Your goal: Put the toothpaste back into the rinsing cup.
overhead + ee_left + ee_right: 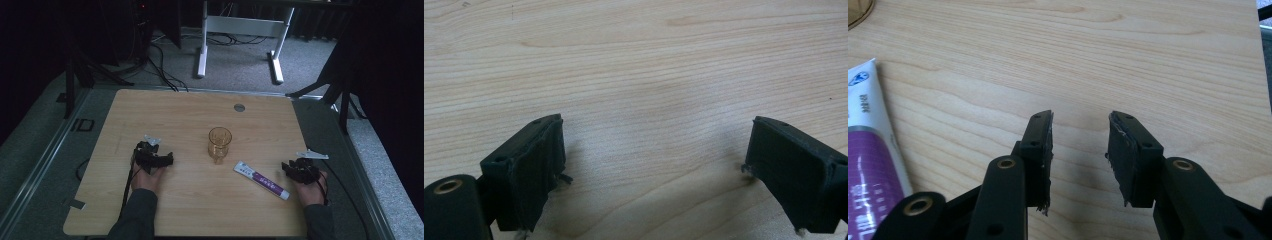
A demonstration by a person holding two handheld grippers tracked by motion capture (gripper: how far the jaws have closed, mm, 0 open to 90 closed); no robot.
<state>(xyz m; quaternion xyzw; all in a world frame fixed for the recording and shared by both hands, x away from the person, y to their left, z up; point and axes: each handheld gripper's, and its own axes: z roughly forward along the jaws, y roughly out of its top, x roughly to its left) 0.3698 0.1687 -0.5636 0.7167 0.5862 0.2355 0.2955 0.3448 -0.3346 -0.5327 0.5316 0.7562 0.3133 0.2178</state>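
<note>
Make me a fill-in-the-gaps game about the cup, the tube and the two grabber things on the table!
1. The amber glass cup stands ____ on the wooden table.
2. The white and purple tube lies nearest the ____ gripper.
3. The jaws of the left gripper stand apart with ____ between them.
4. Of the two, the right gripper has the ____ gap between its jaws.

Missing words: upright; right; nothing; narrower

I work in what looks like a lab or recording studio: a pale wooden worktop (pixel 150 115) stands on grey carpet floor (pixel 240 60), with black cables (pixel 160 65), dark stands, and a white metal desk frame (pixel 240 30) behind.
</note>
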